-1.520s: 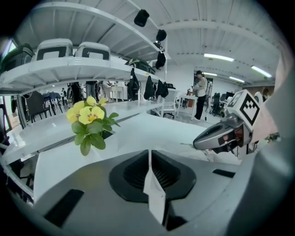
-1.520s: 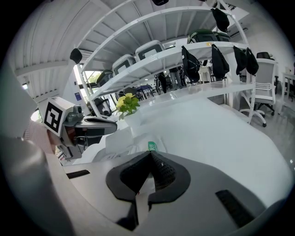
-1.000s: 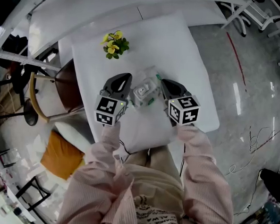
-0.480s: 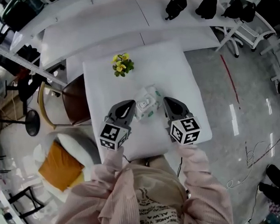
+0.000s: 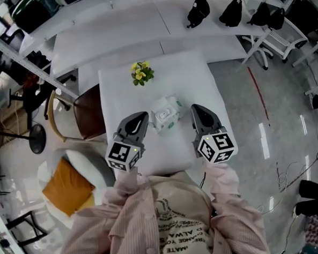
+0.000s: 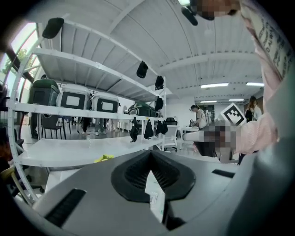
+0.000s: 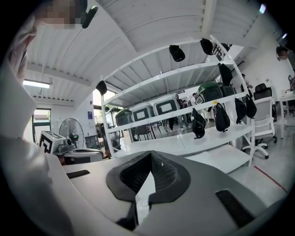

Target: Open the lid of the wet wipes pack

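Wet wipes pack point(image 5: 165, 113) sits on the white surface point(image 5: 204, 83), and neither tool is touching it. The left hand-held gripper point(image 5: 142, 117) is just left of the pack and the right hand-held gripper point(image 5: 195, 110) just right of it. Both have their jaws pressed together on nothing. Behind each pair of jaws there's only a white sliver showing through the slit, and the left one has some print on it, can't make out what. The pack is tiny from the head view, so I can't tell if the lid is up. Yellow flowers point(image 5: 142, 73) sit beyond the pack.
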The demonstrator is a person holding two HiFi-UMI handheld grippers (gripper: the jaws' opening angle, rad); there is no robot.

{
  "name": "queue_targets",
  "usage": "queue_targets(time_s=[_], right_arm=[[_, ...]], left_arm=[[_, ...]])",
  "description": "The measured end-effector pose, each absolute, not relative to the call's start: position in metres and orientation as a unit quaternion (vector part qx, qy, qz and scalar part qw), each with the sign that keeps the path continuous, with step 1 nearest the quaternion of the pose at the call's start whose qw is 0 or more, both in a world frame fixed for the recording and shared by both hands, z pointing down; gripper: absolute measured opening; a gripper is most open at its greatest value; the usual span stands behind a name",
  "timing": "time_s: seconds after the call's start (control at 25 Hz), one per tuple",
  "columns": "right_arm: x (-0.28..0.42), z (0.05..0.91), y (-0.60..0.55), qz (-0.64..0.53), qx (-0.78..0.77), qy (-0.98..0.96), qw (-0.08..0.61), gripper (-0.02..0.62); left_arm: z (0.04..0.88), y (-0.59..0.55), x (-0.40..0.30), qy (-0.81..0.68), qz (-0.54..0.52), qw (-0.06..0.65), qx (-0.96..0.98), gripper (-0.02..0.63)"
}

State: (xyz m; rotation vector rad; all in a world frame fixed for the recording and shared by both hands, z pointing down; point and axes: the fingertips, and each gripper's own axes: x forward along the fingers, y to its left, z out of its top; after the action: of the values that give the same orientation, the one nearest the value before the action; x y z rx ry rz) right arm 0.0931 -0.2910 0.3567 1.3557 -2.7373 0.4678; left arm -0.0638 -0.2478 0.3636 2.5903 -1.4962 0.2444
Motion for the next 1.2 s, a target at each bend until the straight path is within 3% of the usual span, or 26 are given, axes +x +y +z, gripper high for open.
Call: queue_targets(time_s=[0.56,1.2], right_arm=[[0.112,0.299,-0.270,0.110,0.454,-0.883,-0.038,0.000],[0.118,0.294,-0.267,0.085,0.455,-0.886,-0.025,-0.002]], left_arm=[[0.318,-0.220,-0.093,-0.549,0.050,0.035,0.833,0.002],[0.314,-0.217,-0.096,-0.569,0.056,0.030,0.820,0.002]])
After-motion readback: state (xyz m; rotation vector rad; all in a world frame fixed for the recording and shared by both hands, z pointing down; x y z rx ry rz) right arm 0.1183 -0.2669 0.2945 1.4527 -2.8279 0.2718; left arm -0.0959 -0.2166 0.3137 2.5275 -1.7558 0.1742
